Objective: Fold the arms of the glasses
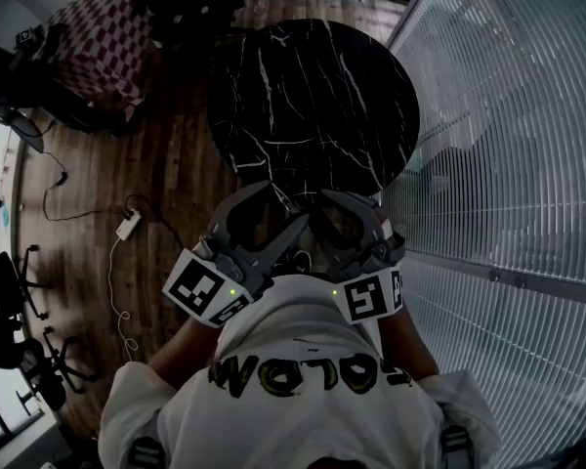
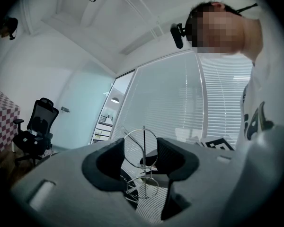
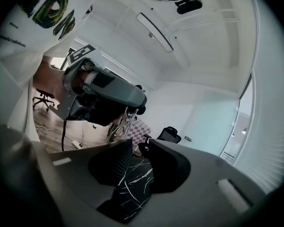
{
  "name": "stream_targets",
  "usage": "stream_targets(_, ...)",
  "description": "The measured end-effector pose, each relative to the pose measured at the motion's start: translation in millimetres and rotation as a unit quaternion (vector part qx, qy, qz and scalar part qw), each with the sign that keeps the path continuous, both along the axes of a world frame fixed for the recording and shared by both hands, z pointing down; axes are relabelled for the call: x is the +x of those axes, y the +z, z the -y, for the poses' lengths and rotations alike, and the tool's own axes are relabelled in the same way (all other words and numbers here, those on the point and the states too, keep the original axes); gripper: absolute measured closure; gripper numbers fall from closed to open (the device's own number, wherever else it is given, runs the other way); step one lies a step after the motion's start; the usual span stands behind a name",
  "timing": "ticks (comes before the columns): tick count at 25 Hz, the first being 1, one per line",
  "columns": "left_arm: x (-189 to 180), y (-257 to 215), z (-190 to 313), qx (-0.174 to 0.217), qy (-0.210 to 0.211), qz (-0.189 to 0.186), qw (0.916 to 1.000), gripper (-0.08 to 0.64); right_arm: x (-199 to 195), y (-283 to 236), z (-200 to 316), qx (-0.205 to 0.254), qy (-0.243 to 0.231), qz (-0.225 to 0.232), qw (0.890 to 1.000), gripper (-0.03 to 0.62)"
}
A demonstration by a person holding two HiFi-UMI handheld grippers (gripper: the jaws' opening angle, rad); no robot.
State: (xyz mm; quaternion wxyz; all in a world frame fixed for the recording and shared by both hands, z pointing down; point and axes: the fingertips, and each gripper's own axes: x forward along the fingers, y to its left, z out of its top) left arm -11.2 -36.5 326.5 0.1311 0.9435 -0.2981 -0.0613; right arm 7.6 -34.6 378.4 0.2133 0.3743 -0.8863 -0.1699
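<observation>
Thin wire-rimmed glasses [image 2: 143, 145] hang in the air close to my chest, above the near edge of a round black marble table [image 1: 313, 96]. In the left gripper view the left gripper [image 2: 141, 158] is shut on the frame, with one lens ring above its jaws and one below. The right gripper view shows the frame [image 3: 120, 124] sticking out of the left gripper [image 3: 104, 96]. A dark arm tip [image 3: 142, 145] sits between the nearly closed jaws of the right gripper [image 3: 139, 148]. In the head view the left gripper [image 1: 291, 233] and the right gripper [image 1: 318, 225] meet tip to tip.
A glass wall with blinds [image 1: 508, 115] runs along the right. On the wooden floor to the left lie a power strip and cables [image 1: 127, 225]. A checkered cloth-covered table [image 1: 98, 42] stands at the back left, and office chairs [image 1: 20, 360] at the far left.
</observation>
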Motion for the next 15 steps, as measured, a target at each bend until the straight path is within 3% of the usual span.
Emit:
stream_targets(11, 4, 7, 10, -0.006, -0.007, 0.007, 0.9999, 0.342, 22, -4, 9, -0.027, 0.025, 0.032, 0.999, 0.485)
stream_targets(13, 2, 7, 11, -0.008, -0.009, 0.008, 0.9999, 0.342, 24, -13, 10, -0.036, 0.028, 0.06, 0.997, 0.485)
stream_targets(15, -1, 10, 11, -0.012, -0.012, 0.01, 0.9998, 0.342, 25, -24, 12, -0.041, 0.043, 0.126, 0.99, 0.486)
